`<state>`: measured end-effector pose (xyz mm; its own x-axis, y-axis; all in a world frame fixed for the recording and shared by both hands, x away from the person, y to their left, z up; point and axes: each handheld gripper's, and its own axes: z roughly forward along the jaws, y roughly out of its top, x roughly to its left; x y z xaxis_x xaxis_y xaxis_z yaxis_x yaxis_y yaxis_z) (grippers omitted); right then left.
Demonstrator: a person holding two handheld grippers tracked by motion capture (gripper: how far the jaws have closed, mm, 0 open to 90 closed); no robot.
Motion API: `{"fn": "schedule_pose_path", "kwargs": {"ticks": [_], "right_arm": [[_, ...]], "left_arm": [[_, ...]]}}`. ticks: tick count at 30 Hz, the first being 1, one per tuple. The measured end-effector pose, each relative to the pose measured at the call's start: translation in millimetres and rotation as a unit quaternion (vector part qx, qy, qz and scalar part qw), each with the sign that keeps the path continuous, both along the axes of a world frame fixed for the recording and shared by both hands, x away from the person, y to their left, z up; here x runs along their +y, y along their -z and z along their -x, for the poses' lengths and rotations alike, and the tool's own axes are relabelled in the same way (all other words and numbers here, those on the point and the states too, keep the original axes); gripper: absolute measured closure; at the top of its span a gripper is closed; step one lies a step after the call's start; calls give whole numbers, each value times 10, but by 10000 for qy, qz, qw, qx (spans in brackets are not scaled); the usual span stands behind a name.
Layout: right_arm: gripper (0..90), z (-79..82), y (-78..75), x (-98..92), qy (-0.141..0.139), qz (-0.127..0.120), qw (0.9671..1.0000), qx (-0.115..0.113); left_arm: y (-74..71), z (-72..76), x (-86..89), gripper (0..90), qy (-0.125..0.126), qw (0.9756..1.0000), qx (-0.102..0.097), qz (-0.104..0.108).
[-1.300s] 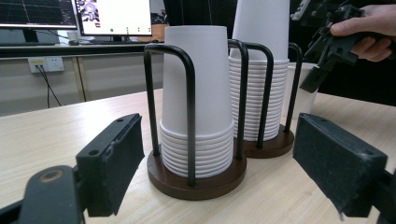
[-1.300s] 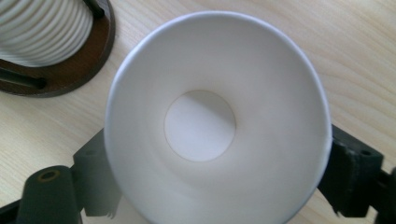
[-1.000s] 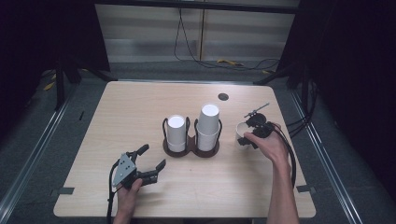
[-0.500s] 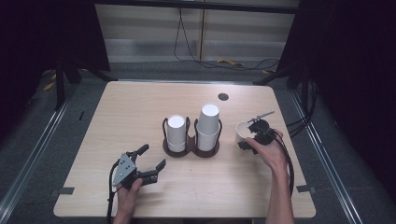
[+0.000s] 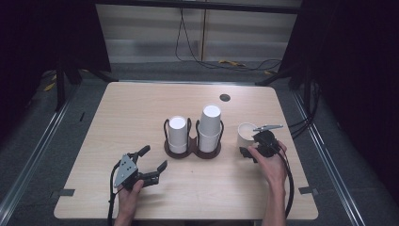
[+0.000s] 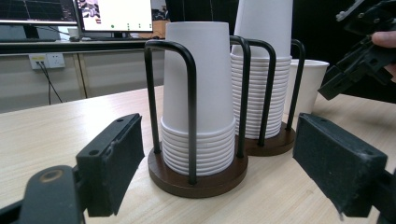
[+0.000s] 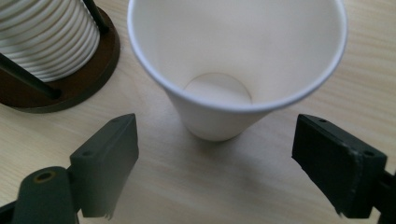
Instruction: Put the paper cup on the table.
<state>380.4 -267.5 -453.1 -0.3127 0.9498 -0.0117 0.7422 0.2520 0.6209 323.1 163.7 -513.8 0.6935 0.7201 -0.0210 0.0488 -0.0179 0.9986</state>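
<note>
A single white paper cup is seen standing upright, mouth up, on the wooden table, at about 3 o'clock from the dark two-post cup rack at the table's middle and just beside it without touching. In the right gripper view the cup is looked into from above; its round bottom is visible and it is empty.

The right gripper is held just at 4 o'clock of the cup, tilted down toward it. Its jaws are spread wide and have just been opening; the cup lies ahead of them, beyond the pads, and is not touched by either pad. The base of the rack is seen at 10 o'clock in that view.

The left gripper is held low over the table at about 7 o'clock from the rack, pointed toward it. Its jaws are likewise spread apart with nothing pinched between them. In the left gripper view the rack is framed between the pads: a shorter stack of inverted white cups stands in the nearer ring, a taller stack in the farther one, and the lone cup is partly hidden behind the taller stack.

A small dark round hole is set in the table at 12 o'clock from the rack.
</note>
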Motion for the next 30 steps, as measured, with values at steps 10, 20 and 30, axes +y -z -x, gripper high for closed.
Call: {"fn": "schedule_pose_path", "kwargs": {"ticks": [10, 20, 30], "right_arm": [[141, 324, 105, 61, 323, -49, 9981, -522], [134, 673, 196, 232, -107, -660, 9886, -1347], [131, 810, 238, 488, -59, -1210, 9623, -2434]], "left_arm": [[0, 2, 0, 160, -67, 10000, 11, 11], [5, 19, 1, 155, -233, 9997, -28, 48], [6, 26, -1, 155, -281, 9996, -31, 68]]}}
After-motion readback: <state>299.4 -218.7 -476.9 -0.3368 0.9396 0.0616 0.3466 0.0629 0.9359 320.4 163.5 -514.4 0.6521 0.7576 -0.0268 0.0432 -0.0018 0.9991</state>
